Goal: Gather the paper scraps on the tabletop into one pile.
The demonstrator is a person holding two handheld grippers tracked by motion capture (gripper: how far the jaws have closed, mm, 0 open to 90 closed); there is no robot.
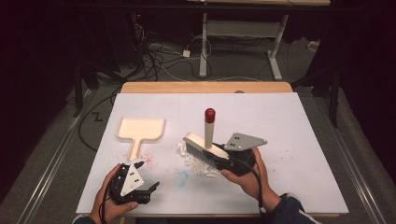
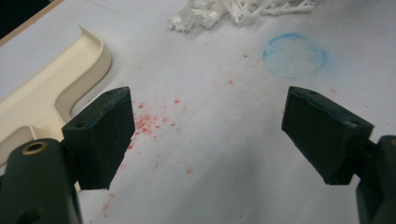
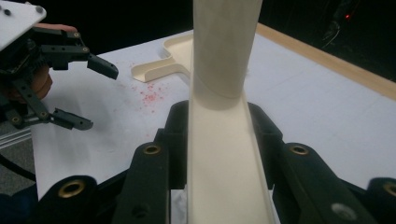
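The right gripper (image 1: 224, 156) is clamped on the cream brush (image 1: 205, 144), its jaws pressing both sides of the handle. The brush bristles sit over a pile of white plastic scraps (image 1: 198, 163). The left gripper (image 1: 147, 191) stands wide open, holding nothing, above the white table sheet (image 1: 280, 121). The cream dustpan (image 1: 140, 130) lies beyond it, near red crumbs (image 2: 149, 123) and a blue ring mark (image 2: 294, 55).

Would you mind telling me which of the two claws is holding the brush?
The right claw, shut on the brush; the left claw stands open and empty near the dustpan.
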